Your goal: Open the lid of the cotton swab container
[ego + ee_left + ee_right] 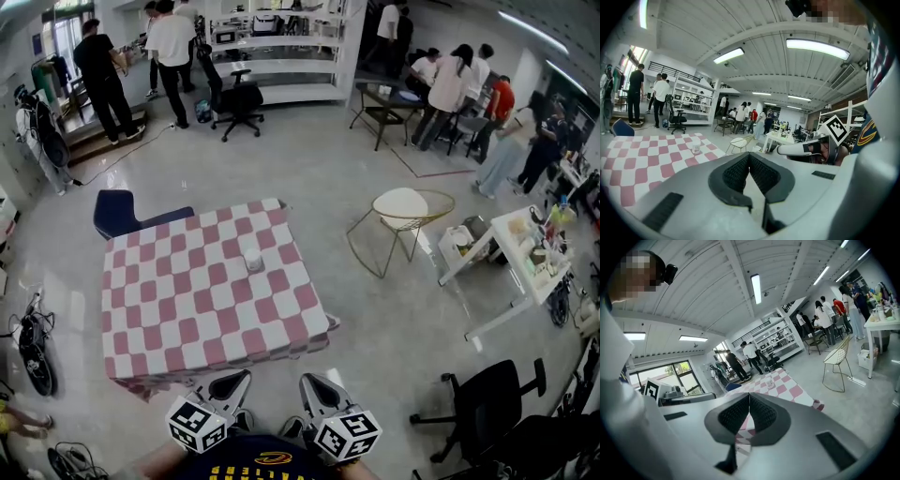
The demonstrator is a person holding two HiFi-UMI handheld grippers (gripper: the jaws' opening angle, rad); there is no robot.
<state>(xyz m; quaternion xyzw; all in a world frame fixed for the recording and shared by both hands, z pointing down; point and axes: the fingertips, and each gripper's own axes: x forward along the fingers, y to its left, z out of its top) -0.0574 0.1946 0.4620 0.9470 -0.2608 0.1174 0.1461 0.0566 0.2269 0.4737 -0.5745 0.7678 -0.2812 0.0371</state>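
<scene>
Both the left gripper (228,384) and right gripper (317,388), jaws pressed together and empty, sit at bottom centre, well apart from the cotton swab container (253,262) mid-worktop (169,319).

Grey floor (375,319), checkered table (169,323), white shelving (281,56), ceiling striplights (816,48)

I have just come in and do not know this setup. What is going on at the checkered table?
A person stands at the near side of the checkered table with a gripper in each hand. The left gripper and the right gripper are both shut and hold nothing. The small cotton swab container stands alone near the middle of the table, well away from both grippers. The work on its lid has not yet begun.
</scene>
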